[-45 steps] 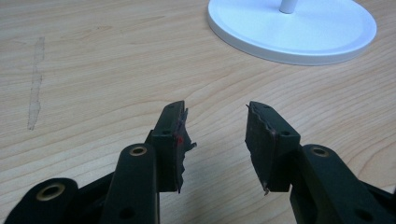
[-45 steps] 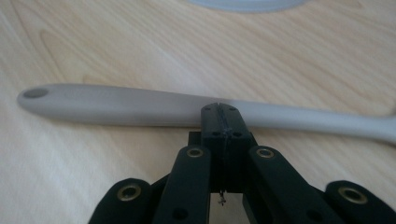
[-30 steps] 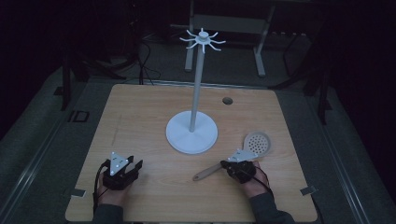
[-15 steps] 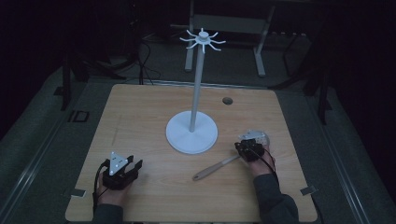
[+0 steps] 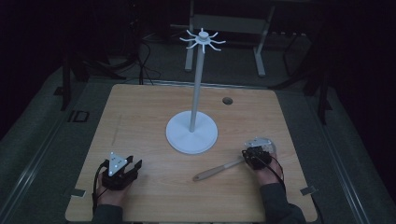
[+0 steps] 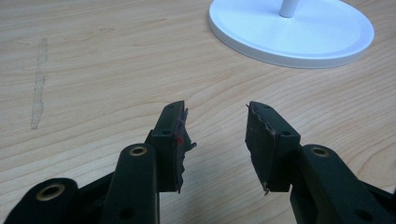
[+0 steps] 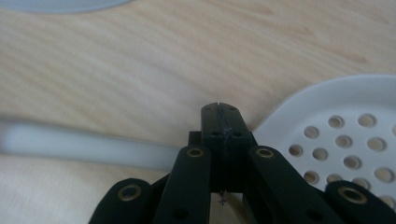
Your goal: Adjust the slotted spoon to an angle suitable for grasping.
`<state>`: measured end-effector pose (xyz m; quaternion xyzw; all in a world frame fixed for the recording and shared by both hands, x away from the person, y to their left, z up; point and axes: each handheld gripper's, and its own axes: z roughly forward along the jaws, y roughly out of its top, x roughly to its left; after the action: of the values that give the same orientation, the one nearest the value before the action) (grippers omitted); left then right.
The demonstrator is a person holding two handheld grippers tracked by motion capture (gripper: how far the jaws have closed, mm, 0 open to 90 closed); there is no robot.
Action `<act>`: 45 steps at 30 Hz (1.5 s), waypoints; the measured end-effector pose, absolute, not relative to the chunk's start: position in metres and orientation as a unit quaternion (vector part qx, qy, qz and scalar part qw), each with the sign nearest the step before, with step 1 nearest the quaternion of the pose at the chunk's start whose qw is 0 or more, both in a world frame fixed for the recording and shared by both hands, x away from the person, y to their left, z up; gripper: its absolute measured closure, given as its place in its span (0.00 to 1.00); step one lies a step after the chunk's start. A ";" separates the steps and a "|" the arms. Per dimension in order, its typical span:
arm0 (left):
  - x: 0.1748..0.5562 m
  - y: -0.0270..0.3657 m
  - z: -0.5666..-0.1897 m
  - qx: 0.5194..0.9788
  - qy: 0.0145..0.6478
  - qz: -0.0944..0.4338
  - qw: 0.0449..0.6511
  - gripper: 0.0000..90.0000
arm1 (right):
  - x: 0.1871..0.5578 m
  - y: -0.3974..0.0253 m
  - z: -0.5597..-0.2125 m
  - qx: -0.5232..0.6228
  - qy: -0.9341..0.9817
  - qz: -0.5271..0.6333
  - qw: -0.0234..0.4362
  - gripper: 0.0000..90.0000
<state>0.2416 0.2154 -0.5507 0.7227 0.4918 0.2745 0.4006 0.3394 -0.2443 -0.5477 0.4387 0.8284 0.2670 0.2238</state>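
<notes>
right gripper (image 7: 219, 109): jaws pressed together, empty, over skimmer (image 7: 345, 140) neck (bowl cut off right)
left gripper (image 6: 215, 135): jaws apart, empty
stand (image 5: 192, 135): centre, far

The right tool (image 5: 253, 154) has moved far and right along the skimmer (image 5: 233, 164), from its handle to over its perforated head.
</notes>
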 end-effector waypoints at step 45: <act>0.244 0.211 -0.551 0.728 0.487 0.272 0.398 0.64 | 0.307 -0.221 -0.549 0.182 0.933 0.303 0.069 0.59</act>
<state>0.2439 0.2114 -0.5514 0.7282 0.4870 0.2724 0.3980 0.3070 -0.2211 -0.5486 0.1818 0.9330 0.3028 0.0690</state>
